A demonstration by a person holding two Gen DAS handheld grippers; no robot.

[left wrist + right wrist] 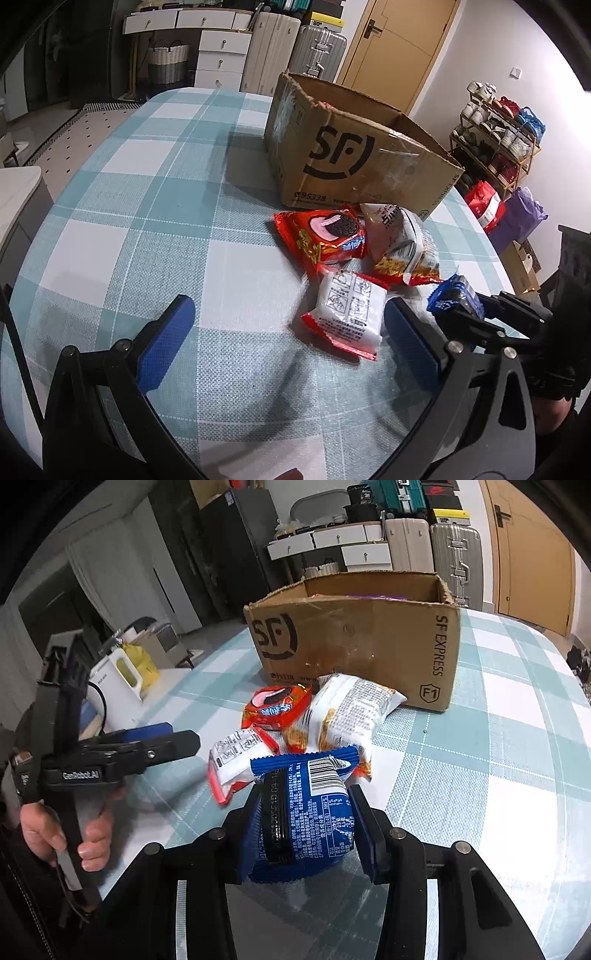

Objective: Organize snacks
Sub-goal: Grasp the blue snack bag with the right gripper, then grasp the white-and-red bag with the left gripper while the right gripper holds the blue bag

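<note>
Snacks, four packets, logged by us on a checked tabletop (155, 206), view by view.

Left wrist view: we see the left tool (284, 345) at 6 o'clock, its blue pads wide apart with nothing between them. A white packet with red ends (345, 317) lies flat on the cloth just beside the right-hand pad (412, 347); we cannot tell whether they touch. Beyond it, toward 12 o'clock, a red cookie packet (323, 236) and a white-and-orange noodle bag (402, 243) lie against each other, close to the front wall of a cardboard box (354, 162), which stands open-topped on the cloth. At 3 o'clock the right tool (469, 312) is clamped on a blue cookie packet (452, 297), which looks raised off the cloth.

Right wrist view: the right tool (308, 823) sits at 6 o'clock, pads pressed on both sides of the blue cookie packet (310, 812), barcode side up, black tray visible through the wrapper. Behind it, toward 12 o'clock, we list the white packet with red ends (236, 764), the noodle bag (347, 716) and the red cookie packet (277, 707), then the cardboard box (354, 635), where something red and purple shows above the rim. At 9 o'clock a hand (66, 834) grips the handle of the left tool (177, 734), which we see side-on.
</note>
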